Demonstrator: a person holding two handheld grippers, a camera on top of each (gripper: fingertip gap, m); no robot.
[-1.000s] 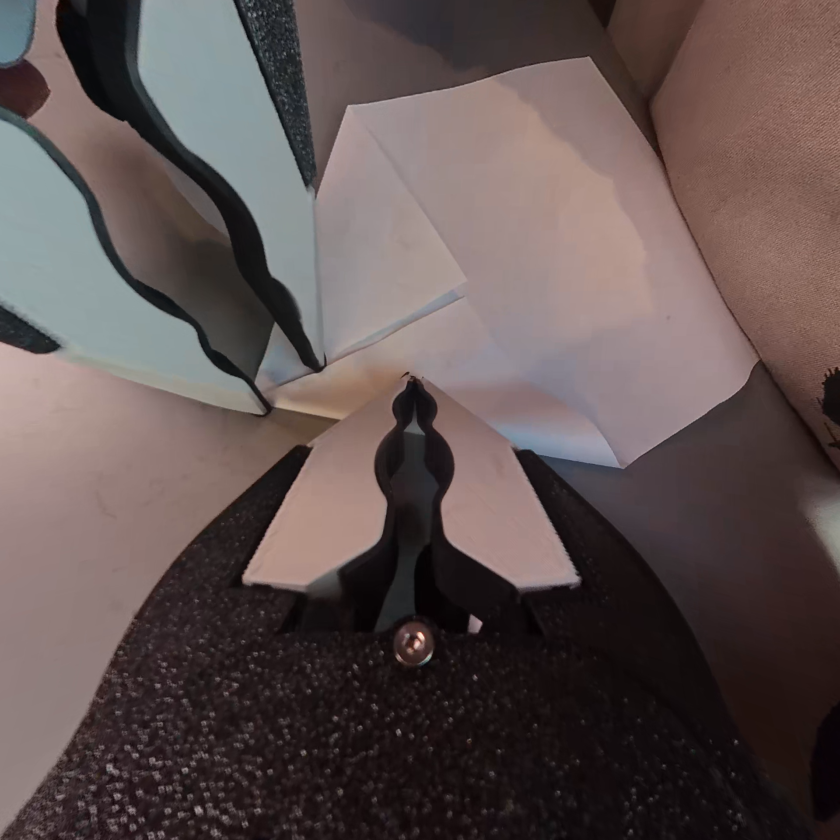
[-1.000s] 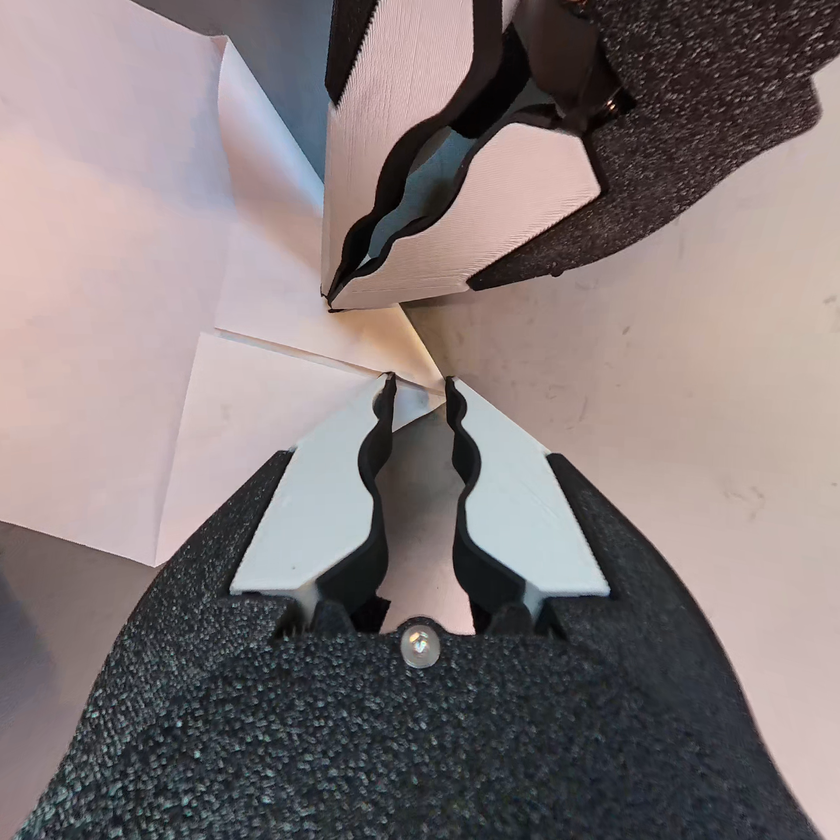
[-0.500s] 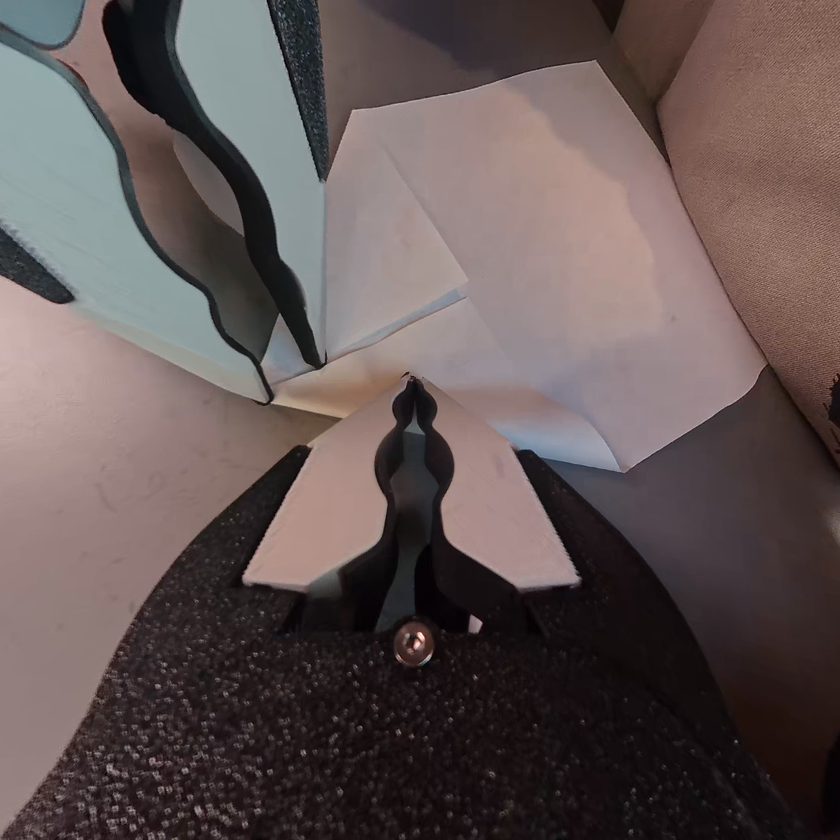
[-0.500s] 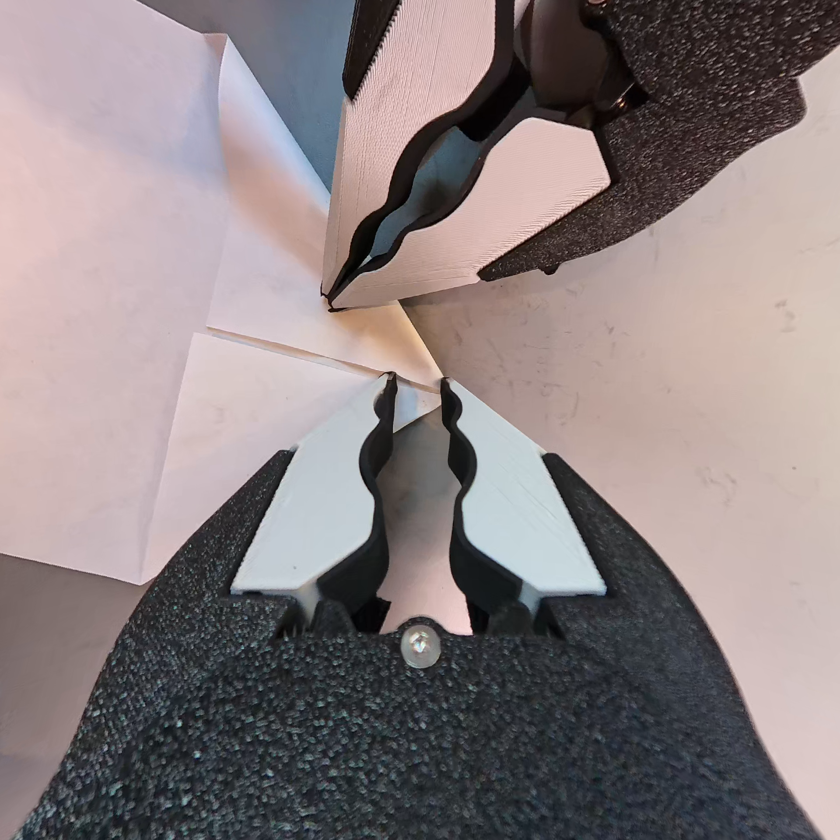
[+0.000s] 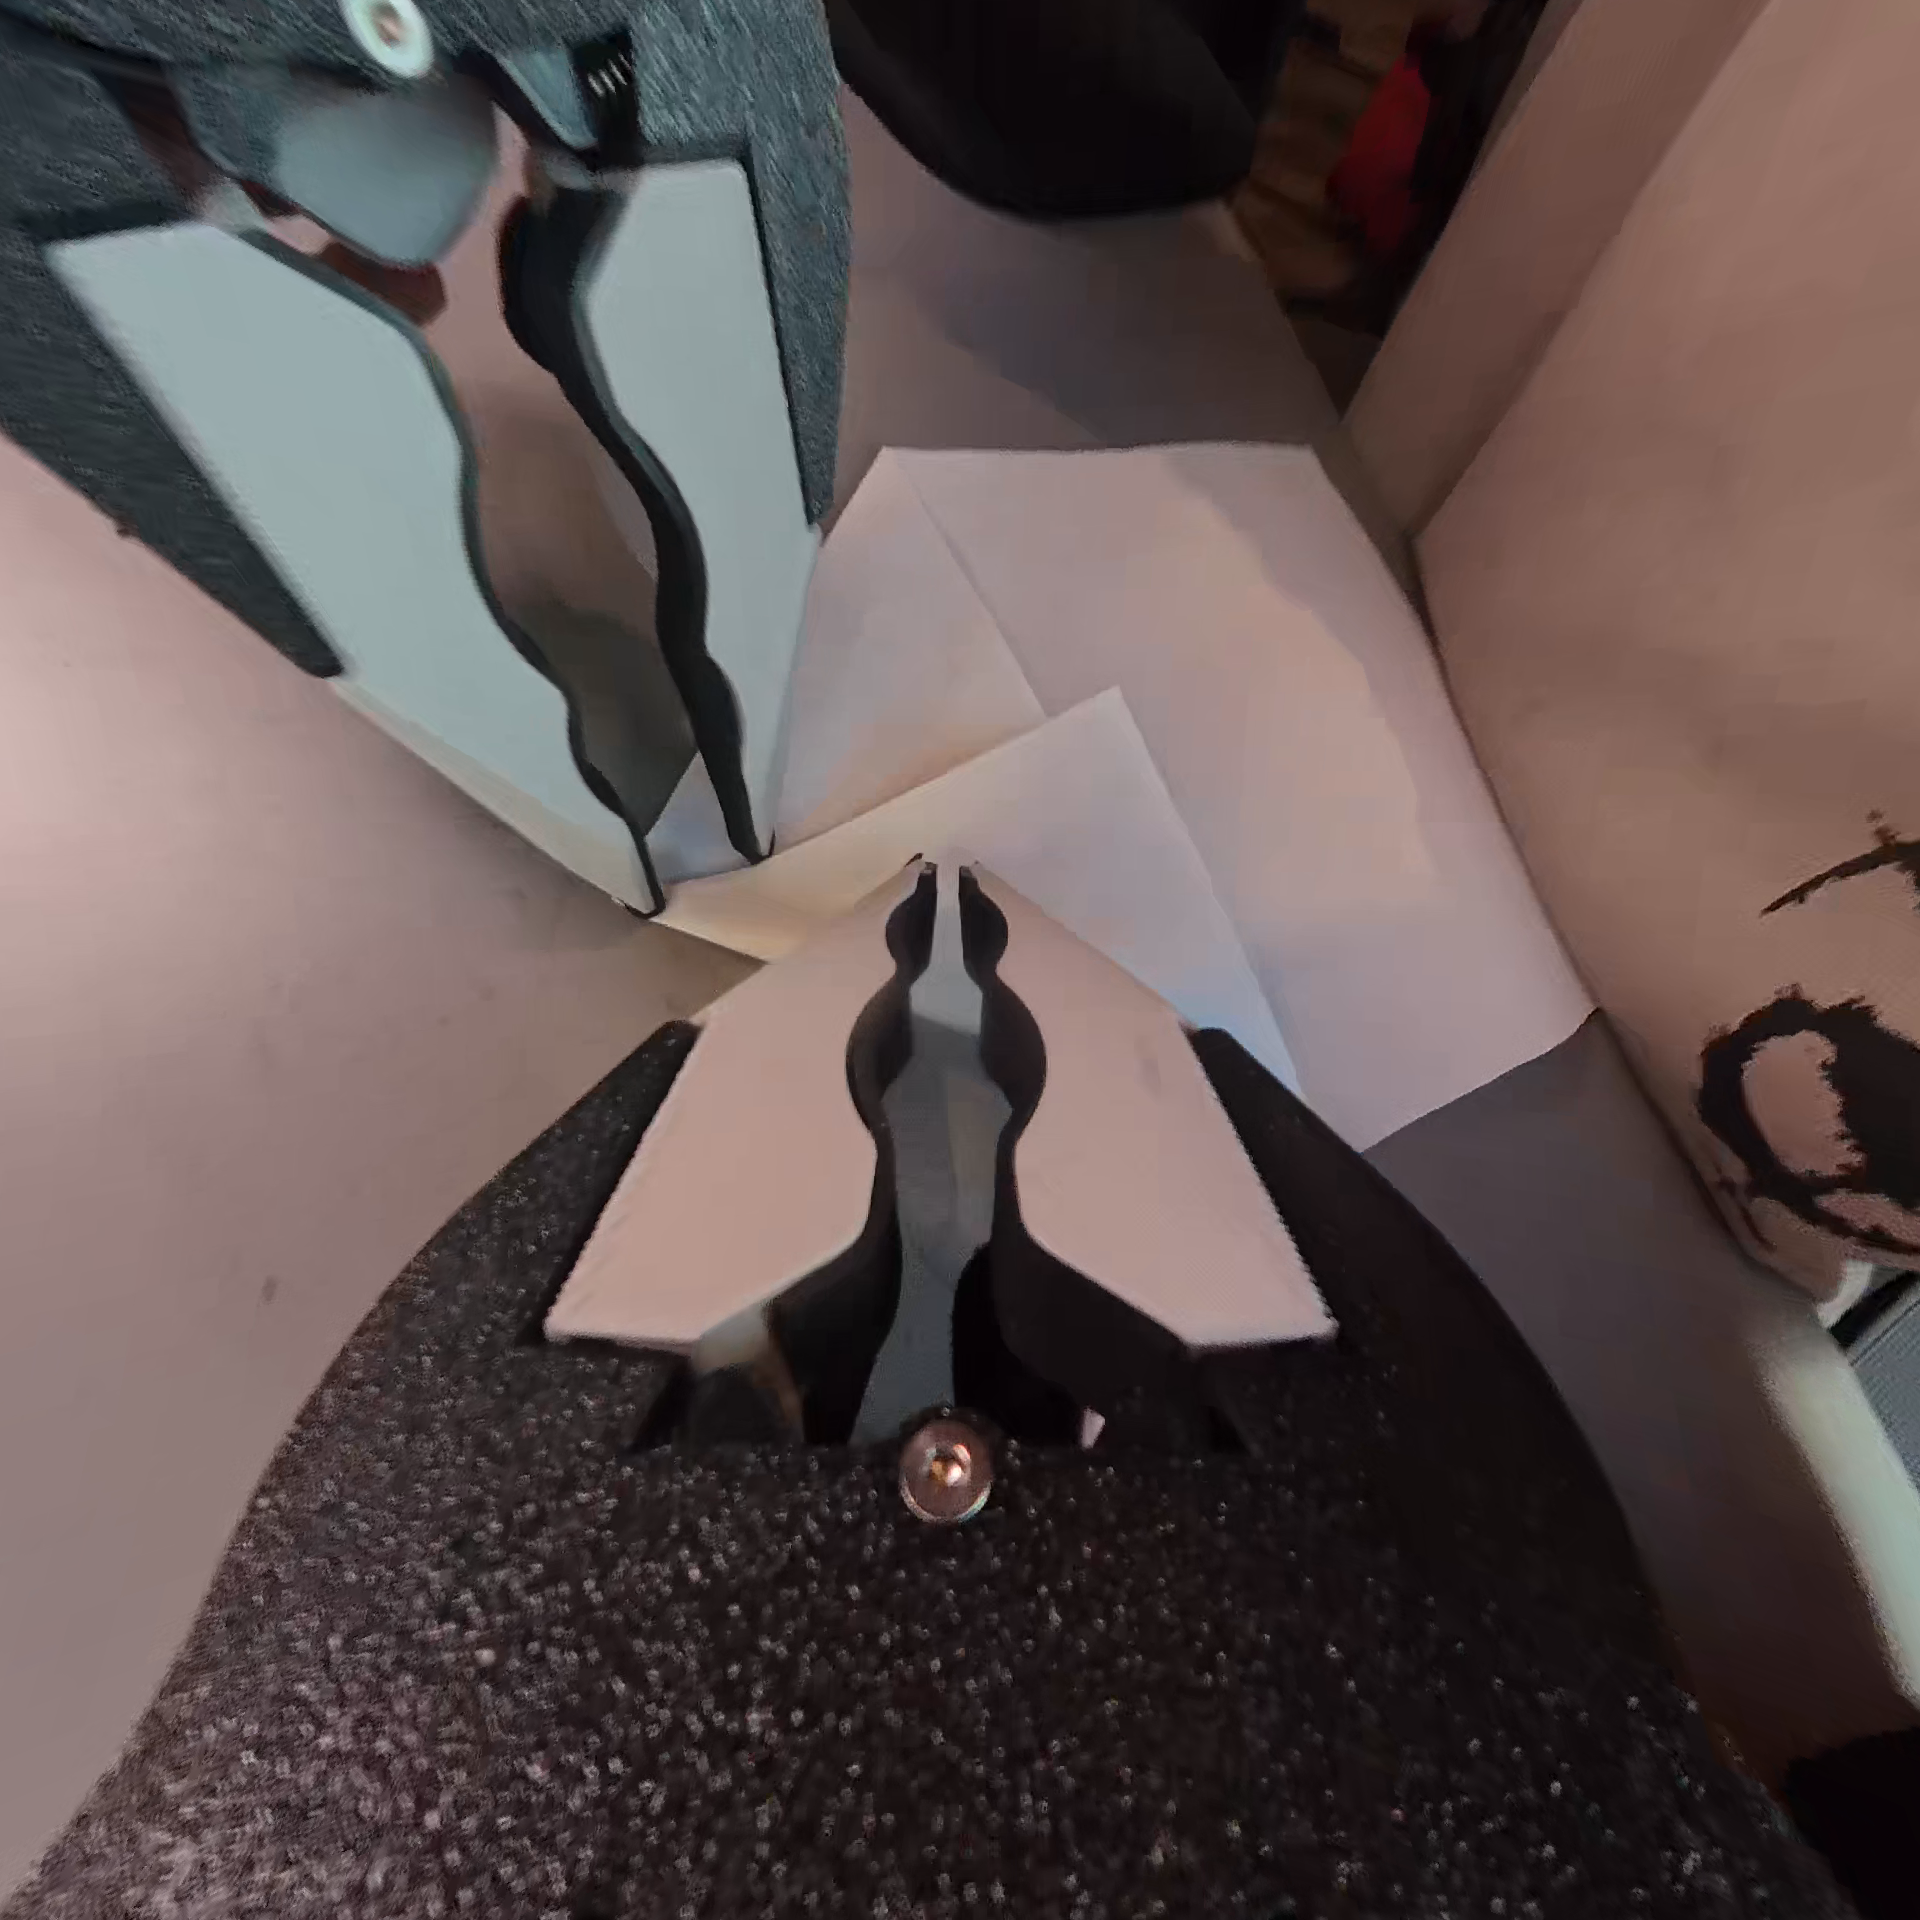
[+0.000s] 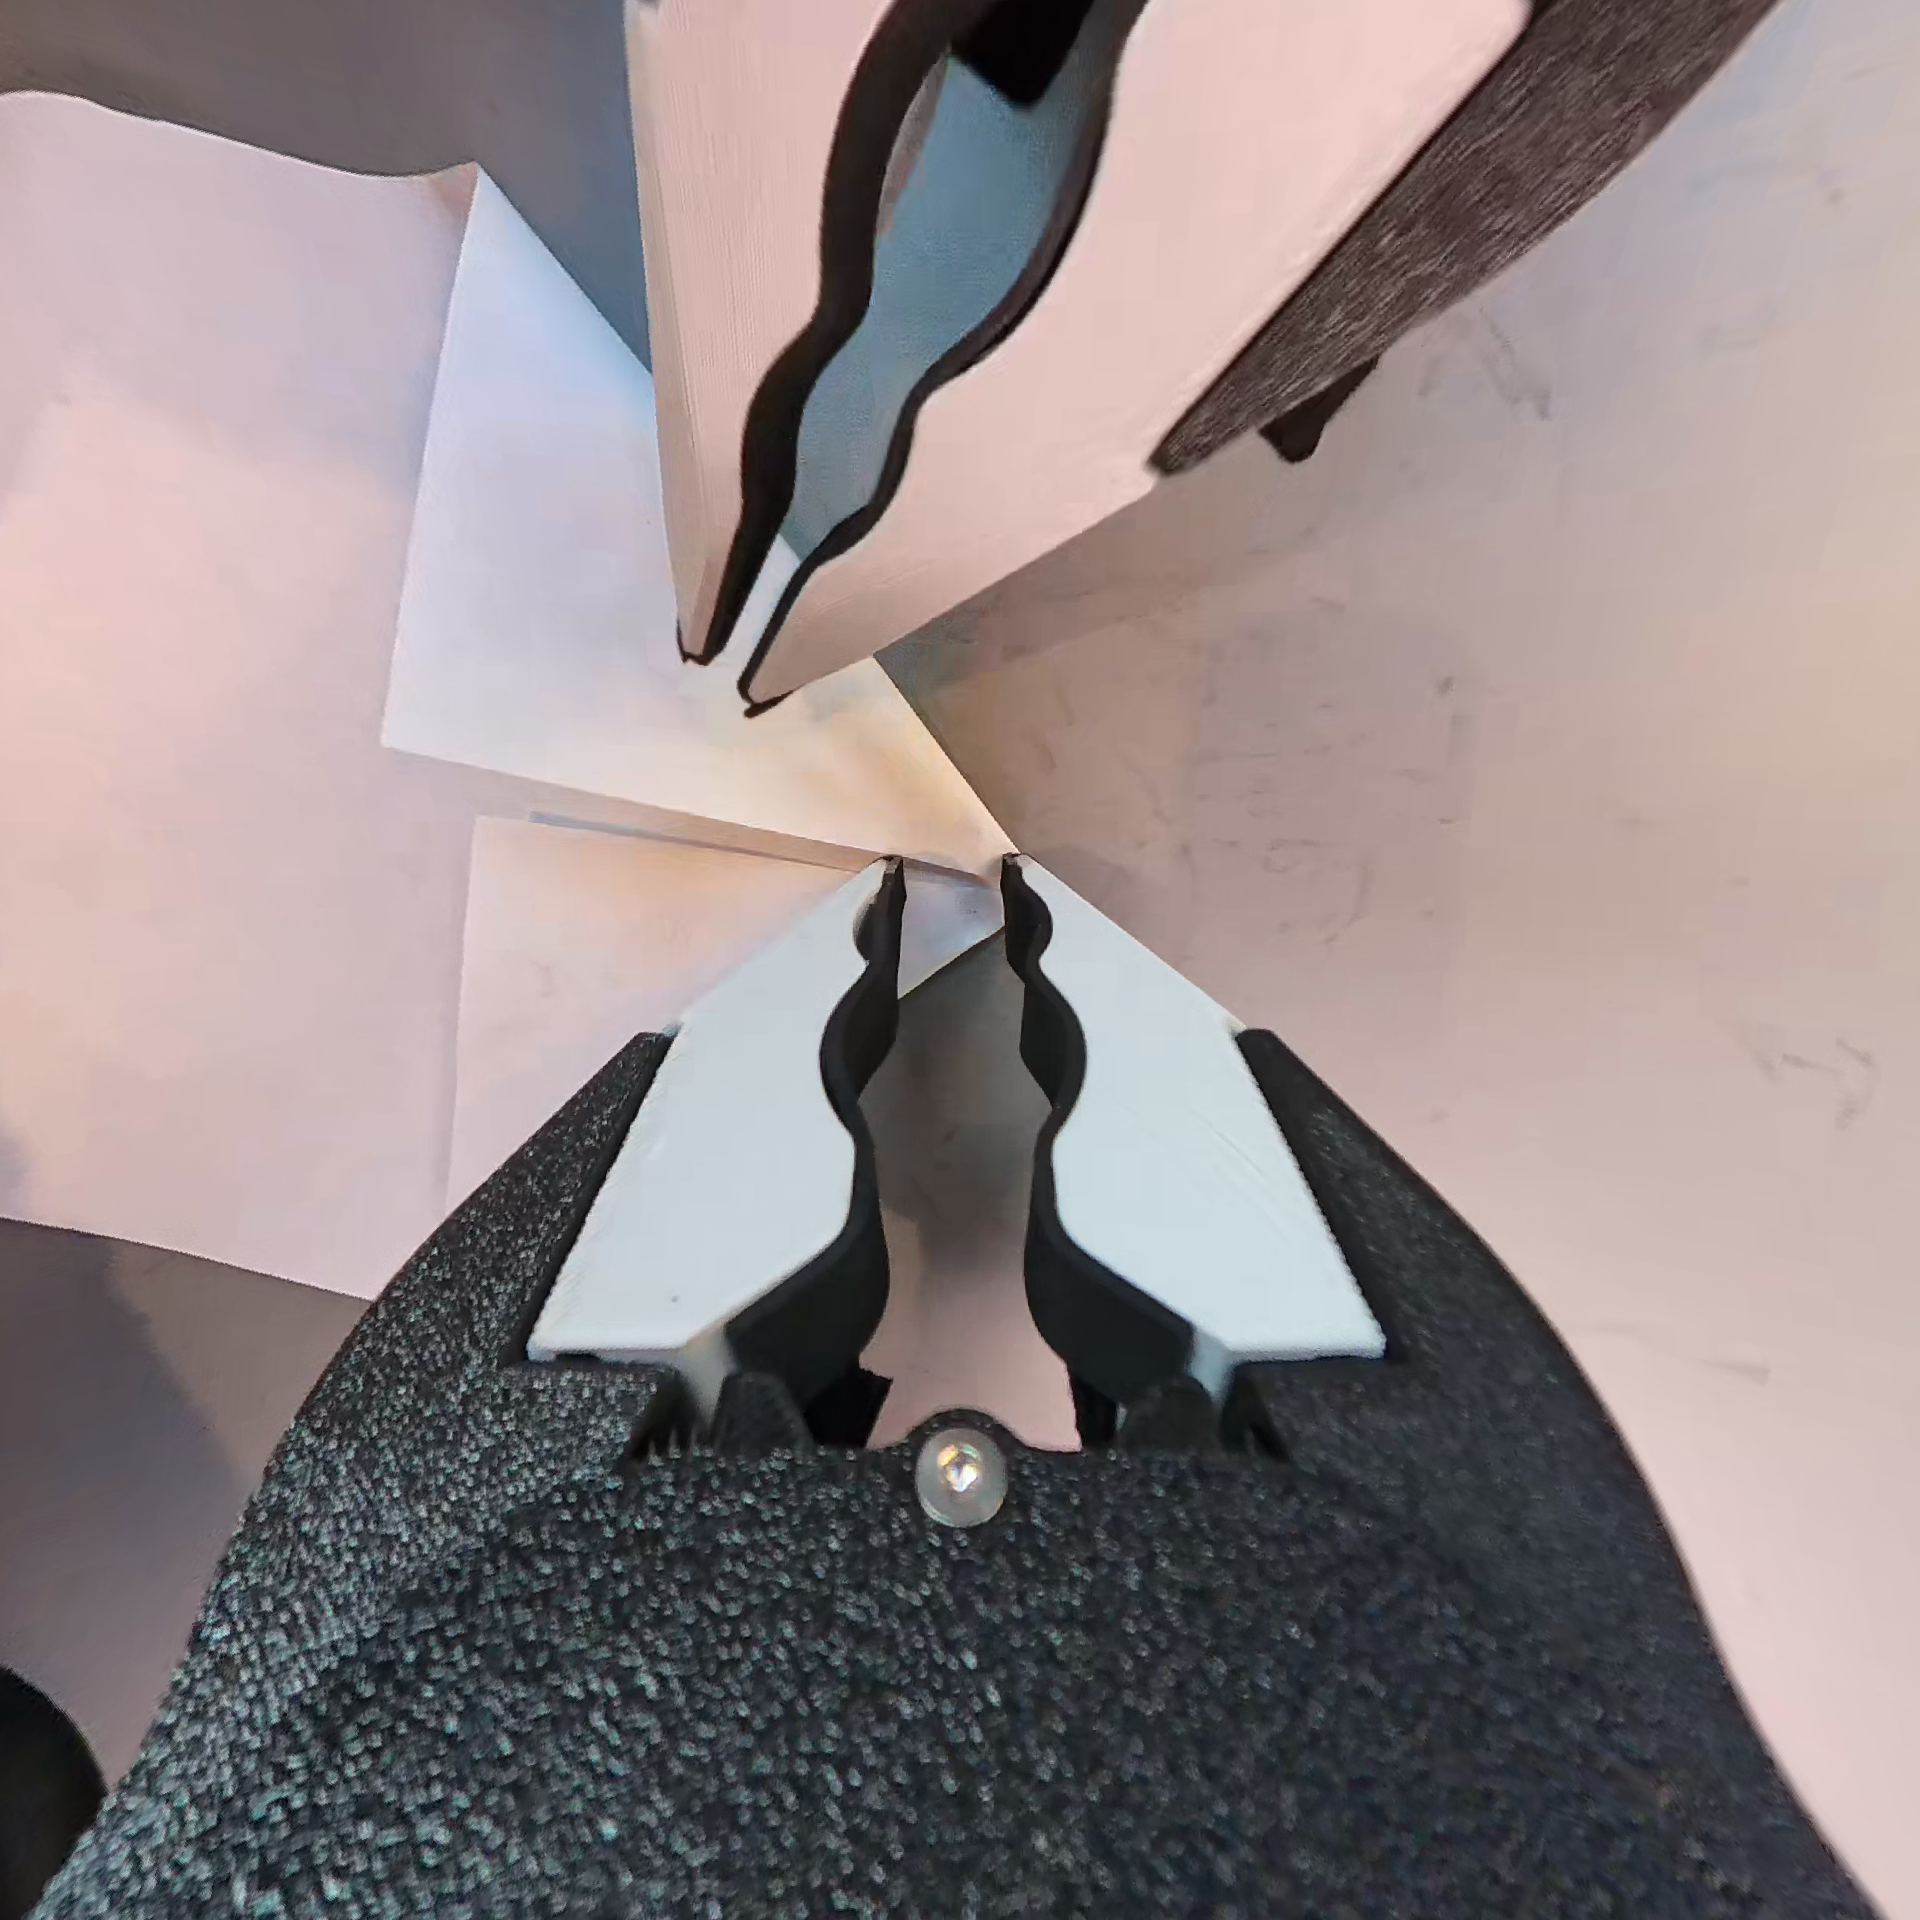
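**Left gripper lets go a little; both sets of tips sit at the folded paper's point**

Before, the left gripper (image 5: 940,871) had its tips pinched together; now a thin gap shows between them. Both grippers have also pulled back a bit, so more of each one shows in the other's view.

The white paper (image 5: 1226,665) lies on the pale table (image 5: 208,1091). Two of its corners are folded in, and the folds meet at a point. The left gripper's tips rest on one folded flap (image 5: 997,790), close to that point. Its fingers are only a tiny bit apart and do not hold the paper.

The right gripper (image 6: 951,862) has its fingers a little way apart. Its tips sit at the edge of the other flap (image 6: 623,904), and the corner of that flap shows in the gap between them. They do not squeeze it.

In the left wrist view, the right gripper (image 5: 696,873) comes in from the top left with its tips down near the point. In the right wrist view, the left gripper (image 6: 727,675) comes in from the top and touches the far flap (image 6: 540,582).

A tan cloth thing with black marks (image 5: 1714,727) stands just beside the paper.
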